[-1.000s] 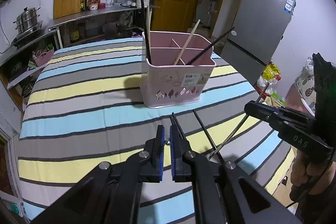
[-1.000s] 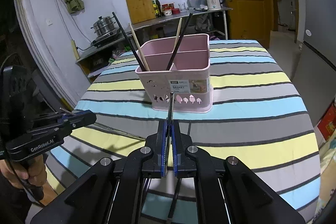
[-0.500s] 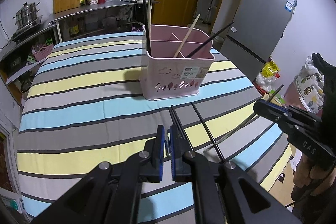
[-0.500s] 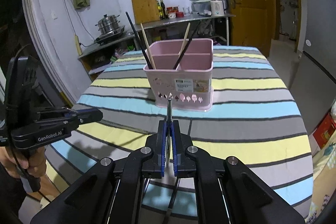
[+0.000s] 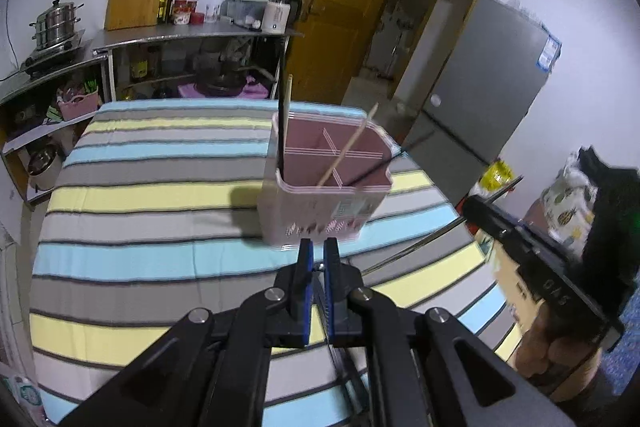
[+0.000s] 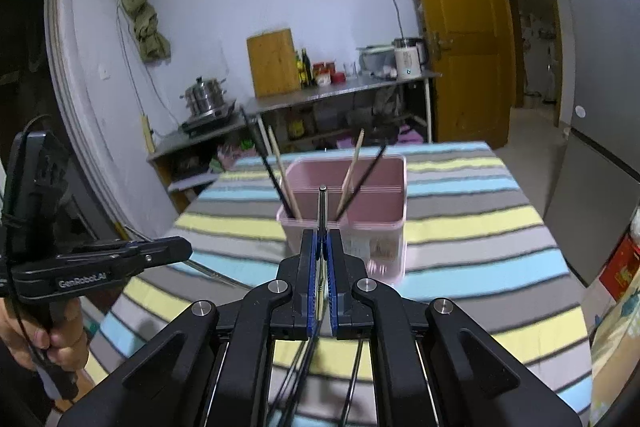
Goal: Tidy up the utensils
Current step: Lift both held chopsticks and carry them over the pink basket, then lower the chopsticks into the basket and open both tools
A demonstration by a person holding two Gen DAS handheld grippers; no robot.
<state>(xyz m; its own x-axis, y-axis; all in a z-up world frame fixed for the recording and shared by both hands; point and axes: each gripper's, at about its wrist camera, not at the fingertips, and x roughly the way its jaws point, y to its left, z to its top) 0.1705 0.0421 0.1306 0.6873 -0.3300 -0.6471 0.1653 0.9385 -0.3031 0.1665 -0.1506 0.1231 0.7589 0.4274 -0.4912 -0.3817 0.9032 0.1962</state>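
Observation:
A pink divided utensil basket [image 5: 320, 211] [image 6: 384, 227] stands on the striped table [image 5: 140, 227]. It holds black and wooden chopsticks [image 5: 347, 151] [image 6: 352, 171]. My right gripper [image 6: 323, 239] is shut on a thin metal chopstick [image 6: 322, 207] that points up toward the basket; it also shows at the right of the left wrist view [image 5: 492, 223]. My left gripper [image 5: 318, 247] is nearly shut and empty, raised in front of the basket; it shows at the left of the right wrist view [image 6: 176, 251]. More dark chopsticks [image 6: 352, 383] lie on the table under my right gripper.
A steel counter [image 6: 340, 91] with a cutting board, bottles and a kettle runs along the back wall. A steamer pot [image 6: 204, 99] sits on a stove at the left. A yellow door [image 6: 460, 39] and a grey fridge [image 5: 488, 87] stand at the right.
Both grippers have risen above the table. My right gripper has lifted the metal chopstick and tilted it up toward the basket. My left gripper stays nearly shut and empty.

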